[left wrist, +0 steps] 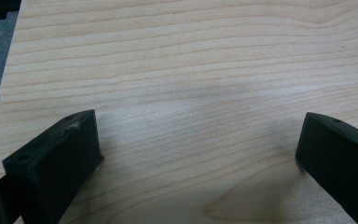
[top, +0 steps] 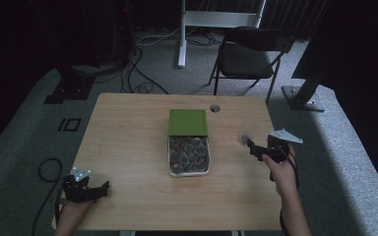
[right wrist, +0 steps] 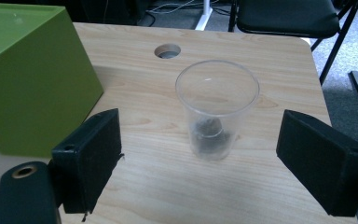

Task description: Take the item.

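At the table's near-left corner, the left gripper (top: 101,189) rests with jaws wide apart over bare wood, holding nothing. At centre sits a white tray of dark pieces (top: 189,156), its green square lid (top: 188,121) behind. Right, the right gripper (right wrist: 200,163) stands wide open, empty, before a clear plastic cup (right wrist: 216,107) holding a few dark bits; a careless jaw could topple the light cup.

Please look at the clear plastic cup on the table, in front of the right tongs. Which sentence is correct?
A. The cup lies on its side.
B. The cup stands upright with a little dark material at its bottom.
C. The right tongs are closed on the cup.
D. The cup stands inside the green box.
B: the clear plastic cup stands upright on the table, dark bits at its bottom, apart from the wide-open right tongs.
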Tool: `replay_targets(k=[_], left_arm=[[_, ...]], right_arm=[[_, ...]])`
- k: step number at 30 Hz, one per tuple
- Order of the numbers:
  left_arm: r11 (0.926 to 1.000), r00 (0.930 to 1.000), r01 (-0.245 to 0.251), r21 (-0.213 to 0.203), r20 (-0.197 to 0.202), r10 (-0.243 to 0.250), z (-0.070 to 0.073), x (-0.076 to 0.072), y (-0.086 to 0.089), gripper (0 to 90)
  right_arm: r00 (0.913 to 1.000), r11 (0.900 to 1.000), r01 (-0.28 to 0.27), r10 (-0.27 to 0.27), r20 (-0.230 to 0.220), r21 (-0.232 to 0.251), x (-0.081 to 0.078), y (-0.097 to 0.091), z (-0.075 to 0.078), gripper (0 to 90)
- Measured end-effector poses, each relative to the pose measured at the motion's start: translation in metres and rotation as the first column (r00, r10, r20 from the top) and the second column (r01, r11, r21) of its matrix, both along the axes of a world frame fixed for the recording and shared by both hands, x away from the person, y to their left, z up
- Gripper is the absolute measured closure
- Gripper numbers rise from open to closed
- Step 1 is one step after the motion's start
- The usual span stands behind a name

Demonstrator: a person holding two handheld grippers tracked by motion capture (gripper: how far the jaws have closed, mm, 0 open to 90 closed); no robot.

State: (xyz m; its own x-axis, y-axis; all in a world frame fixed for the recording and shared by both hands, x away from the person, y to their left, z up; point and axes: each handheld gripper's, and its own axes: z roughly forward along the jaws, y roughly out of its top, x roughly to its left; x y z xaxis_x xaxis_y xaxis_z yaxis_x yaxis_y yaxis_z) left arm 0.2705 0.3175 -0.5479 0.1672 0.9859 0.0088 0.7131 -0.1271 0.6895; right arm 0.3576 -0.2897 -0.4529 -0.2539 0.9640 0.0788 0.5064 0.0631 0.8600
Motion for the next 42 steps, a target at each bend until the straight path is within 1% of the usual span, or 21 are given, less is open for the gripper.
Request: replay_targets(k=[3,5,8,9,12,15,18,20,23,26,36,42], left_arm=[[1.0000,1.0000,0.000,0.000,0.000,0.000,0.000,0.000,0.000,0.2],[1.0000,1.0000,0.000,0.000,0.000,0.000,0.000,0.000,0.000,0.2],[1.0000,1.0000,0.000,0.000,0.000,0.000,0.000,0.000,0.000,0.2],[1.0000,1.0000,0.000,0.000,0.000,0.000,0.000,0.000,0.000,0.3],[1.0000,1.0000,0.000,0.000,0.000,0.000,0.000,0.000,0.000,0.2],[1.0000,1.0000,0.000,0.001,0.000,0.000,0.000,0.000,0.000,0.3],[1.0000,1.0000,0.000,0.000,0.001,0.000,0.000,0.000,0.000,0.2],[1.0000,1.0000,0.000,0.000,0.001,0.000,0.000,0.000,0.000,0.2],[1.0000,1.0000,0.000,0.000,0.001,0.000,0.000,0.000,0.000,0.2],[1.0000,1.0000,0.000,0.000,0.001,0.000,0.000,0.000,0.000,0.3],[1.0000,1.0000,0.000,0.001,0.001,0.000,0.000,0.000,0.000,0.2],[1.0000,1.0000,0.001,0.002,0.000,-0.001,0.000,0.000,0.000,0.2]], right_arm=[[1.0000,1.0000,-0.007,0.007,0.003,-0.003,-0.005,0.000,-0.002,14.0],[1.0000,1.0000,-0.007,0.007,-0.002,-0.003,-0.008,0.000,-0.005,14.0],[0.9999,0.9998,-0.004,0.004,-0.012,-0.017,-0.013,-0.002,-0.011,14.0],[0.9999,1.0000,-0.001,0.001,-0.013,-0.010,-0.014,-0.003,-0.013,14.0],[0.9998,1.0000,0.000,0.000,-0.021,-0.001,-0.020,-0.004,-0.021,14.0],[0.9997,0.9999,-0.013,0.013,-0.020,0.009,-0.024,-0.003,-0.030,13.9],[0.9996,0.9998,-0.020,0.020,-0.020,0.003,-0.028,-0.003,-0.038,13.9],[0.9993,0.9997,-0.022,0.022,-0.031,0.008,-0.031,-0.004,-0.045,13.9],[0.9991,0.9998,-0.021,0.020,-0.038,-0.008,-0.033,-0.006,-0.051,13.9],[0.9986,0.9997,-0.019,0.018,-0.050,-0.012,-0.037,-0.009,-0.057,13.9],[0.9969,0.9996,-0.020,0.019,-0.077,-0.019,-0.045,-0.015,-0.069,13.8],[0.9953,0.9989,-0.034,0.031,-0.092,-0.033,-0.051,-0.018,-0.077,13.8]])
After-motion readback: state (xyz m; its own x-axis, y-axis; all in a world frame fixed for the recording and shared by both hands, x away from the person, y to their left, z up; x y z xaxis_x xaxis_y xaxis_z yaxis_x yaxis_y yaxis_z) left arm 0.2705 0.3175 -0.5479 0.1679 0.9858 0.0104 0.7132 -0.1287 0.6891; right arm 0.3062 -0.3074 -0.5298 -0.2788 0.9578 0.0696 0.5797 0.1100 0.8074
